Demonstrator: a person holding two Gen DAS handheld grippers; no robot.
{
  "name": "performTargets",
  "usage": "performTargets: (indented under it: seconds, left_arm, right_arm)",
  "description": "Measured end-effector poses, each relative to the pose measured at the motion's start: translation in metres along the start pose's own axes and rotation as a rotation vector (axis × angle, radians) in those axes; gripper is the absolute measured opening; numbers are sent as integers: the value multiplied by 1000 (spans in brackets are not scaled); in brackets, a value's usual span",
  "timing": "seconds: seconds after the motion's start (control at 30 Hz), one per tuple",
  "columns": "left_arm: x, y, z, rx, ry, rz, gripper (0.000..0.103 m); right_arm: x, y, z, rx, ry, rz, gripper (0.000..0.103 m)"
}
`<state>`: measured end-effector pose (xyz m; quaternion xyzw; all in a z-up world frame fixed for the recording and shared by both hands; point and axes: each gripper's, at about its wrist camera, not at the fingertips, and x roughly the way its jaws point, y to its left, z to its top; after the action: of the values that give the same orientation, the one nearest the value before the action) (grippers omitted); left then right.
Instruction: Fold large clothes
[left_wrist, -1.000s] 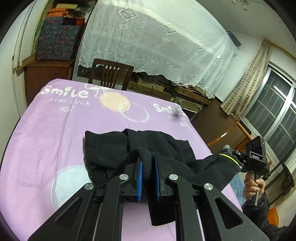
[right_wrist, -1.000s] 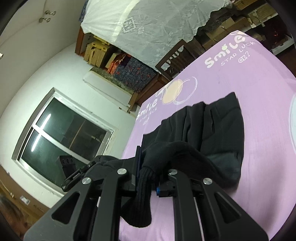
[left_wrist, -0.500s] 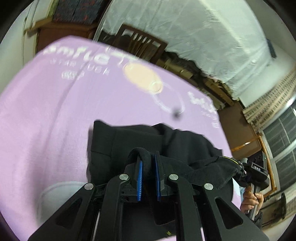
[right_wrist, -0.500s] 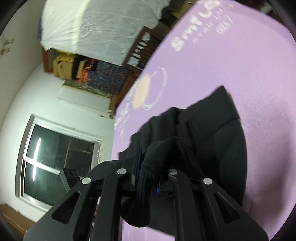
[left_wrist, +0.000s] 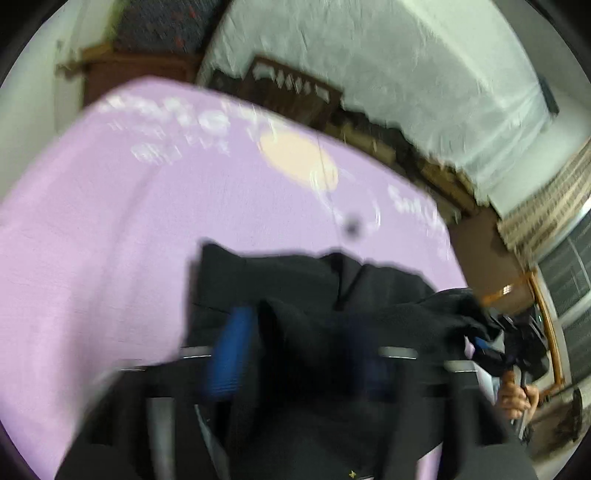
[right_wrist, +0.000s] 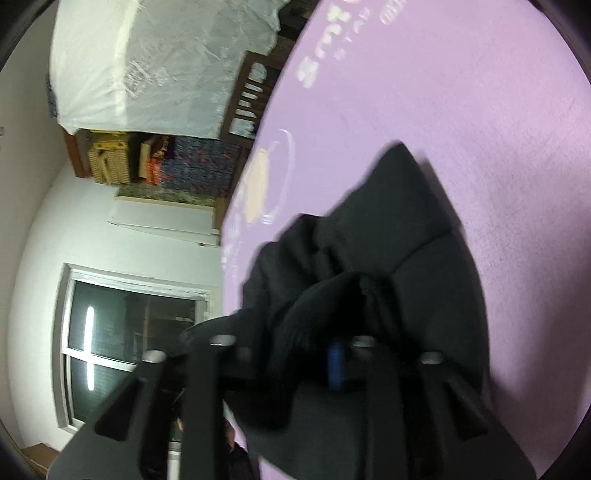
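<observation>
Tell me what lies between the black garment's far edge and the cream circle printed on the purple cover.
In the left wrist view, only bare purple cover separates the black garment from the cream circle.

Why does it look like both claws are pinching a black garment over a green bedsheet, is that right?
Nearly. Both claws do have the black garment between their fingers, but the sheet beneath it is lilac purple with white lettering, not green. The right wrist view shows that most clearly, and the blurrier left wrist view agrees. In that left view the left claw seems to be opening, though the blur leaves that uncertain.
</observation>
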<state>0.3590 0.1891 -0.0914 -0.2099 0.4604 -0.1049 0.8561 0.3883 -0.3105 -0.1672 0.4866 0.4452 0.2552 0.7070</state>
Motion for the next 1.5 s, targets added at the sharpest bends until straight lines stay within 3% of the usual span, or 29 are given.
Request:
performTargets:
  seconds: [0.07,0.17,0.33,0.6,0.77,0.83,0.87,0.9,1.0,1.23,1.4,1.47,1.5]
  left_arm:
    - [-28,1,2,-1,-53,-21,82]
    - [-50,4,0,8,-86,-11,83]
    - [-28,3,0,26,-47,69,82]
    - [49,-15,19,92,42,136,81]
    - [78,-21,15,136,33,221,68]
    - [87,-21,10,169,35,294,62]
    - [90,-21,8,183,27,314,62]
    - [91,-21,6,195,13,326,63]
    - [93,-22,4,214,-13,360,65]
    - [93,-18,6,190,-14,369,72]
    - [75,-27,8,168,-11,378,70]
    - [54,-41,6,180,-49,350,70]
    - [45,-50,5,194,-64,339,70]
  right_arm:
    - [-20,15,-1,-32,-40,31,57]
    - [-48,32,-7,-92,-77,40,58]
    - [-67,48,-21,-227,-121,-82,58]
    - [-22,56,-3,-402,-135,-286,58]
    - [23,46,19,-410,-99,-359,58]
    - [35,38,23,-407,-84,-369,49]
    - [37,38,23,-410,-87,-373,21]
    - [37,38,22,-418,-92,-374,11]
    - [32,41,19,-453,-165,-440,10]
    - [39,19,24,-410,-191,-516,10]
    - [38,19,29,-392,-154,-496,26]
    - [22,25,28,-334,-182,-465,37]
    - [9,34,25,-329,-225,-454,37]
